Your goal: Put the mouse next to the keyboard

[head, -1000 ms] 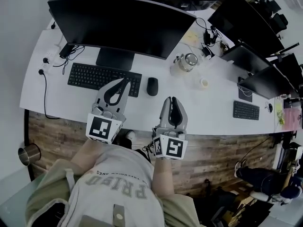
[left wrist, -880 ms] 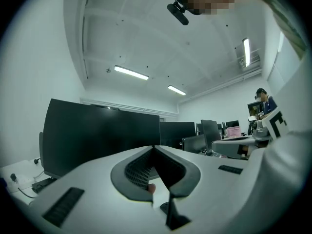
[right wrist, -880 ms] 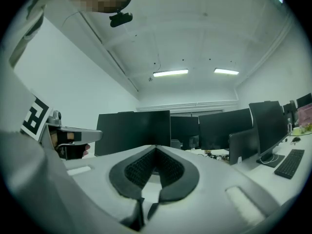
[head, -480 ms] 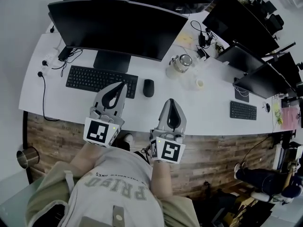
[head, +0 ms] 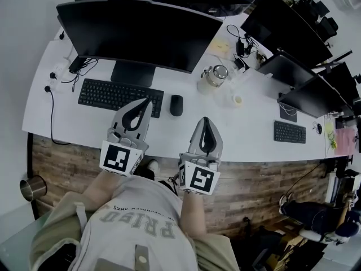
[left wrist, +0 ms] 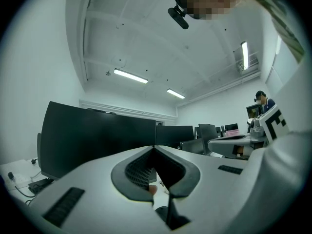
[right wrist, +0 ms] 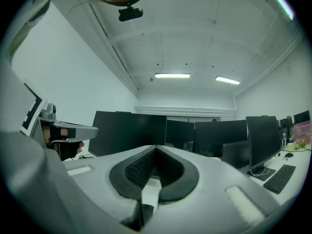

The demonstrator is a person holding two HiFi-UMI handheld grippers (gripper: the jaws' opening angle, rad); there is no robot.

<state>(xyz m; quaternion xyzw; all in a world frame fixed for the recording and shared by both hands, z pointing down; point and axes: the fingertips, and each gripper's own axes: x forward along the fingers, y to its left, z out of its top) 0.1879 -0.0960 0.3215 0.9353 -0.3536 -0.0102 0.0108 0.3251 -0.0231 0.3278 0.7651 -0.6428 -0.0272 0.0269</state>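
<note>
A black mouse (head: 176, 105) lies on the white desk (head: 237, 131), just right of the black keyboard (head: 120, 97). My left gripper (head: 148, 100) hovers over the keyboard's right end, shut with its tips touching and nothing between them. My right gripper (head: 206, 118) is shut and empty too, over bare desk to the right of and nearer than the mouse. In the left gripper view the left gripper (left wrist: 154, 146) points at the monitors. The right gripper view shows the right gripper (right wrist: 156, 146) the same way, tips together.
A large black monitor (head: 141, 30) stands behind the keyboard. A glass jar (head: 215, 75) and a small cup (head: 238, 100) sit to the right of the mouse. A second keyboard (head: 291, 131) and more monitors (head: 293, 24) fill the right side. Cables (head: 62, 75) run at the far left.
Both grippers' jaws have closed from slightly apart to tips touching. The mouse and keyboard have kept their places on the desk.
</note>
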